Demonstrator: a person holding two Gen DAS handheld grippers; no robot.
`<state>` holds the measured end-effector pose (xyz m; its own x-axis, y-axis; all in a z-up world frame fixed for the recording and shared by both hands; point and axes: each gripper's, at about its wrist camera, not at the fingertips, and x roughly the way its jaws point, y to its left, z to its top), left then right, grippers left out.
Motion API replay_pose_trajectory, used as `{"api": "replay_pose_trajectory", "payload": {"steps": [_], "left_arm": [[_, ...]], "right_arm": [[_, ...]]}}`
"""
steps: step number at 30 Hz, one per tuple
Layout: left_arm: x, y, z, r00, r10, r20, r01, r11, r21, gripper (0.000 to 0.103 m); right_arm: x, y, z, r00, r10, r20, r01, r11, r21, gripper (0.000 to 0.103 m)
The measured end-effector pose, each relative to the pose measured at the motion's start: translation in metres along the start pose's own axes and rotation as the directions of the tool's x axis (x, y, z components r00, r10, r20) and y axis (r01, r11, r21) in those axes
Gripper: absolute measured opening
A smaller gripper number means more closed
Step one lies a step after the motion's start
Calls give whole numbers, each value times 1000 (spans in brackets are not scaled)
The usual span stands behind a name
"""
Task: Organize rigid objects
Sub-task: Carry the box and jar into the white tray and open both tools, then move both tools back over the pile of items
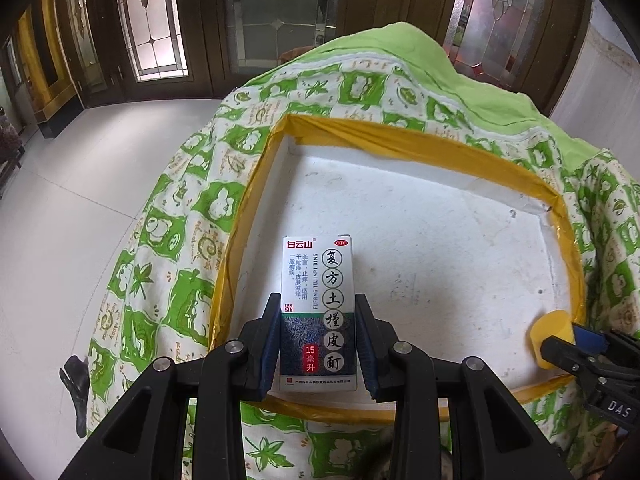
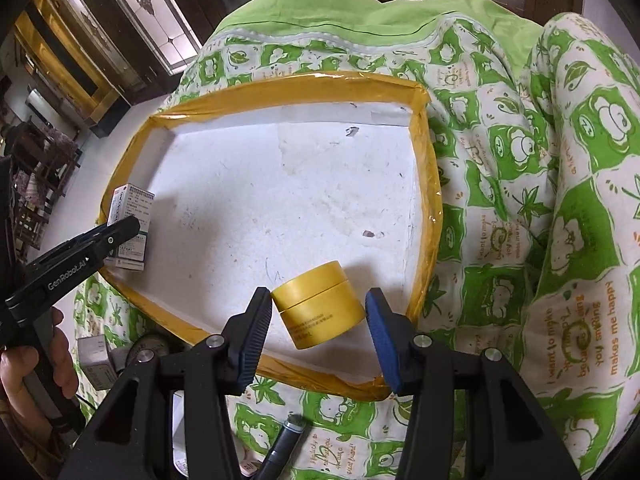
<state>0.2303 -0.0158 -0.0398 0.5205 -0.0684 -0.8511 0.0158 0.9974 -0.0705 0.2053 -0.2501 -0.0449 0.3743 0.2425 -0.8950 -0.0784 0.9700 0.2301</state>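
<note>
Dark wooden doors with leaded glass panes [image 1: 154,20] stand behind everything, above a pale tiled floor [image 1: 72,184]. Closer to you, a green and white printed quilt [image 1: 168,240] carries a shallow white foam tray [image 1: 420,232] edged in yellow tape.

Your left gripper [image 1: 318,344] has its fingers [image 1: 269,344] closed against both long sides of a medicine box [image 1: 318,312], gripping the lower half. The box stands with its printed face toward the camera, at the near left corner of the tray; from this view you cannot tell whether its base rests on the foam or hangs just above it. The right wrist view shows the same box [image 2: 130,228] at the tray's left edge with a left finger lying across it.

Your right gripper [image 2: 320,332] is spread wider than the yellow jar [image 2: 318,306] that sits between its fingers [image 2: 382,340]. The left pad is just touching or just beside the jar's lid edge, and the right pad stands a little apart from the jar's side, so you have no clamp on it. The jar lies tilted on the foam near the tray's front edge, lid pointing up and left. In the left wrist view the jar [image 1: 554,334] shows at the tray's right rim, partly hidden by your right gripper.

Below the tray's near edge on the quilt lie a dark pen-like tube [image 2: 284,440] and a small pale box [image 2: 96,356], beside your left hand [image 2: 28,364].
</note>
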Motion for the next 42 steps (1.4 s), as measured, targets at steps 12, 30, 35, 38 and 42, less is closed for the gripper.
{"api": "replay_pose_trajectory", "payload": {"steps": [12,30,35,38,42], "left_arm": [[-6,4,-10,1000,-5,-4,5,1000,-3,63],[-100,29,-92,992,-44,116,48,998,-32,71],[-110,47,-125,994,-62,94,74,988,-132,71],[-115,54,-135,989,-116,94,133,971,-197,71],[-114,50,-150,982,-179,57,187,957,-224,71]], "right_arm": [[4,2,-1,1000,-8,13,8,1000,-4,48],[-54,-3,-26,977,41,210,-56,996,68,70],[-66,9,-49,973,50,223,-61,997,41,70],[-72,11,-67,975,62,213,-69,997,28,70],[-80,12,-92,977,77,197,-81,997,16,70]]}}
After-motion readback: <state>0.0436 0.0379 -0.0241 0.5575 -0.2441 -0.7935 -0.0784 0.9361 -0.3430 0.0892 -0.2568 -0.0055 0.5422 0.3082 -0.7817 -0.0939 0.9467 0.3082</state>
